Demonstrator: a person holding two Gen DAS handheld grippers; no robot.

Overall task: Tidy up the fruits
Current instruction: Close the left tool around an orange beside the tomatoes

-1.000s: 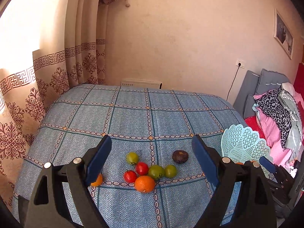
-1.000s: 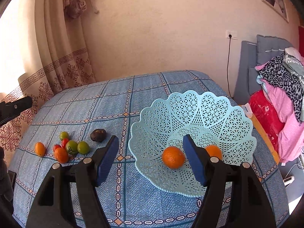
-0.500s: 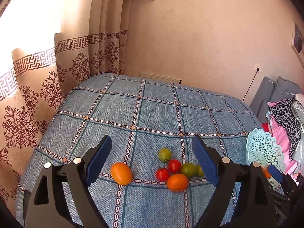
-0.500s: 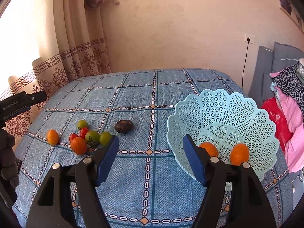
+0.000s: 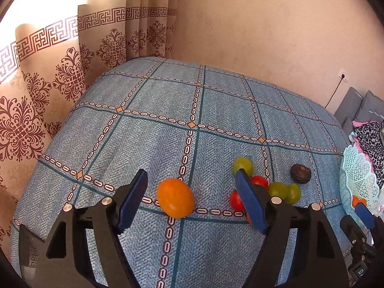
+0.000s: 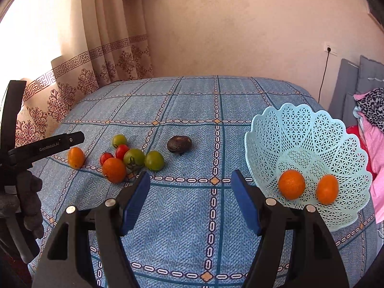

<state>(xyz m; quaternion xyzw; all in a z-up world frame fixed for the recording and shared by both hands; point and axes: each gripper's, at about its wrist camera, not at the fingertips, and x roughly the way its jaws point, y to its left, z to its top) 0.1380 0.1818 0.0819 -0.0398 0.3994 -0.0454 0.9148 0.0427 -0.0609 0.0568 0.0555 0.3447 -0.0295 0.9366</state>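
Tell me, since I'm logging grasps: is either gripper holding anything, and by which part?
Nothing is held. The left gripper is open around the lone orange fruit without touching; the right gripper is open and empty.

You face a plain beige wall (image 6: 240, 28) with a socket (image 6: 329, 49) and dark cord. Daylight glows through patterned curtains (image 5: 72, 55) on your left. A blue checked bedspread (image 5: 192, 110) fills the foreground; grey cushions (image 6: 352, 91) and piled clothes (image 6: 372, 120) sit right.

Four orange fruits (image 6: 76, 157), three green (image 6: 154, 160), two red (image 6: 122, 151), one dark (image 6: 179, 144) — one basket (image 6: 309, 129).
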